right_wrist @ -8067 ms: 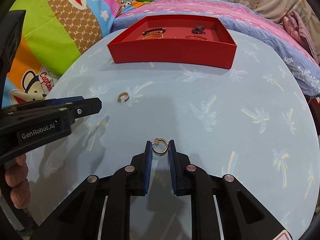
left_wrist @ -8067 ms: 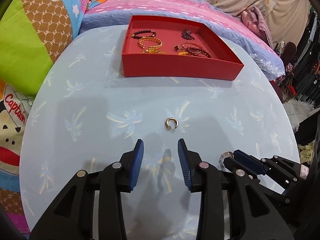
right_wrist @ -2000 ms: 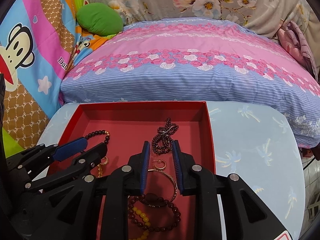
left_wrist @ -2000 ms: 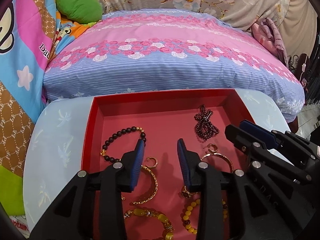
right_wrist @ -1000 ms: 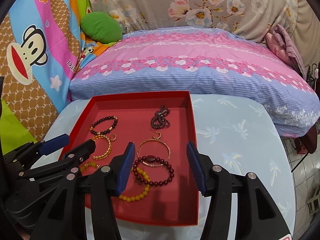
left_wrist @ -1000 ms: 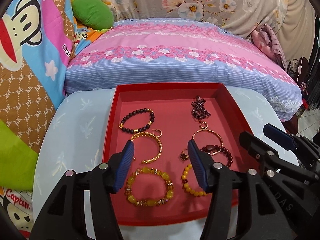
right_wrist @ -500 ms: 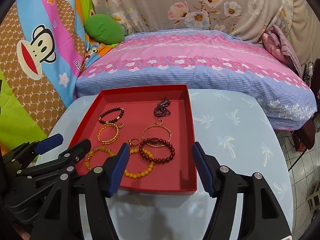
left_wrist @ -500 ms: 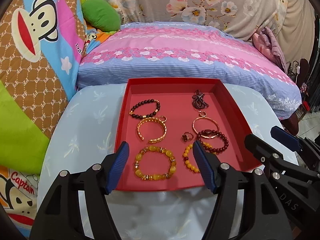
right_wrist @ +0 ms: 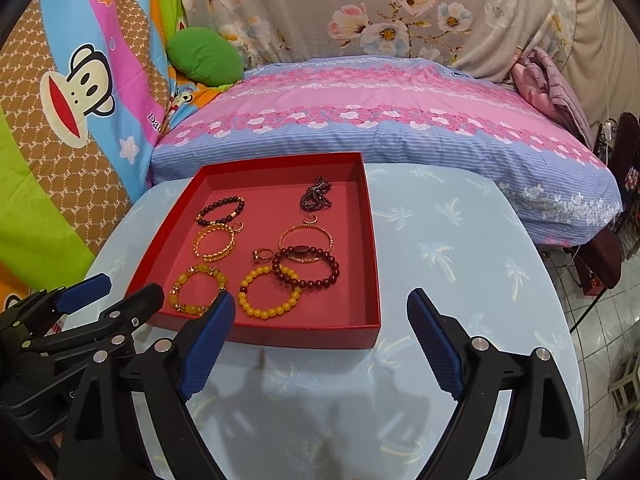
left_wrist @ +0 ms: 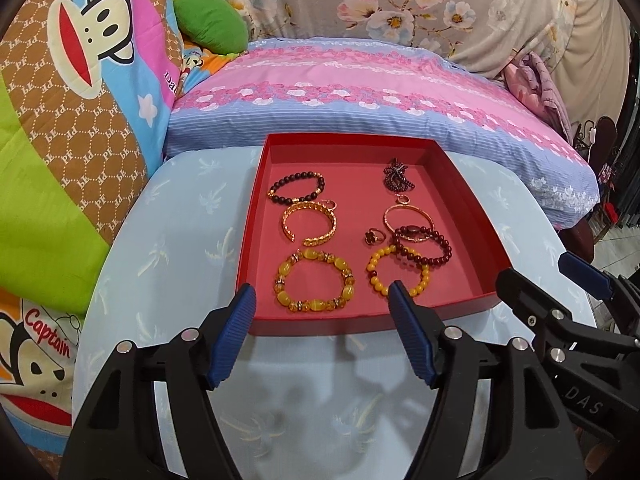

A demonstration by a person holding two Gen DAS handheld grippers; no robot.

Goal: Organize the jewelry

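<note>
A red tray (left_wrist: pixel 472 200) sits at the far side of a round light-blue table (left_wrist: pixel 180 240); it also shows in the right wrist view (right_wrist: pixel 370 240). Inside lie several bracelets: a yellow bead bracelet (left_wrist: pixel 314 282), a gold bangle (left_wrist: pixel 310 222), a dark bead bracelet (left_wrist: pixel 296 188), a dark red bead bracelet (left_wrist: pixel 424 246), plus small gold hoop earrings (left_wrist: pixel 330 203) and a ring (left_wrist: pixel 375 235). My left gripper (left_wrist: pixel 322 332) is open and empty, just in front of the tray's near wall. My right gripper (right_wrist: pixel 320 340) is open and empty, beside it.
A bed with a pink and blue striped cover (right_wrist: pixel 380 120) runs behind the table. A cartoon monkey quilt (left_wrist: pixel 60 100) and a green cushion (left_wrist: pixel 210 28) lie at the left. The table's right edge drops to a tiled floor (right_wrist: pixel 612 340).
Both grippers have let go of the gold hoop earrings in the tray, opened wide and pulled back toward the table's near side. The tray now looks smaller and farther away.
</note>
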